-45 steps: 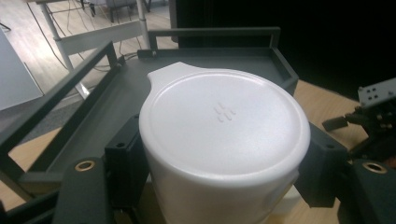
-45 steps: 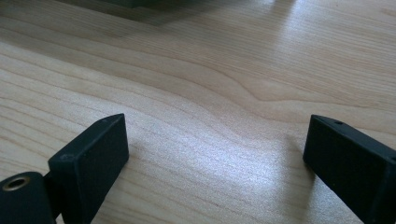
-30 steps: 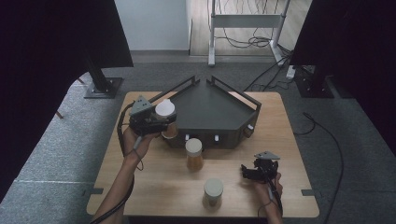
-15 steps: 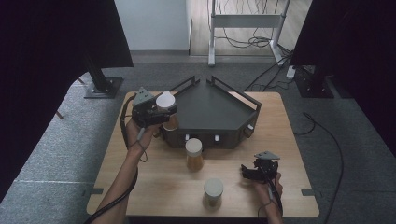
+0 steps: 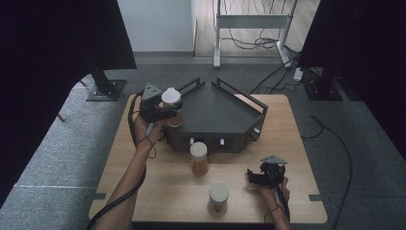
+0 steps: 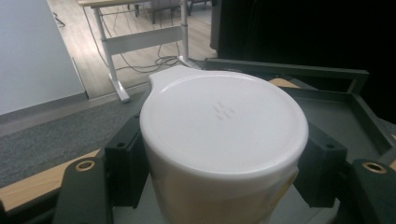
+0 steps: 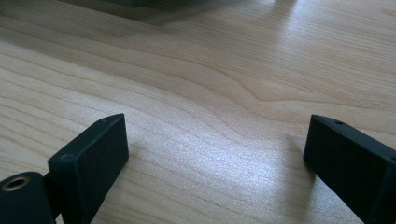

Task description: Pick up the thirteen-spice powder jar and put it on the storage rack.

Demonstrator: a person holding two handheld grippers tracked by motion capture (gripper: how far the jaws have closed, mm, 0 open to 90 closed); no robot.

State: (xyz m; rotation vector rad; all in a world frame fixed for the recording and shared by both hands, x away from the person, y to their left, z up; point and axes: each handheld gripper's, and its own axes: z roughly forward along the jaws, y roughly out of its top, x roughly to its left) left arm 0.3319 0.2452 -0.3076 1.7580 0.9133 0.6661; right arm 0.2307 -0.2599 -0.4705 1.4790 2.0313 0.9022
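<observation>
A jar with a white lid (image 5: 171, 96) hangs over the left rim of the black three-cornered tray (image 5: 218, 112), held by my left gripper (image 5: 170, 106). In the left gripper view the lid (image 6: 224, 116) sits close between the two black pads (image 6: 123, 165), which press on the jar's sides. My right gripper (image 5: 253, 176) rests low over the wooden table (image 5: 158, 191) at the front right. Its jaws (image 7: 215, 154) stand wide apart with only bare wood between them.
A white-lidded jar with amber contents (image 5: 198, 157) stands just in front of the tray. Another white-lidded jar (image 5: 219, 195) stands near the table's front edge. Black stands and cables lie on the grey floor around the table.
My left gripper has carried the jar away from the person and slightly right, from beside the tray's left corner to over its rim. The right gripper has stayed put.
</observation>
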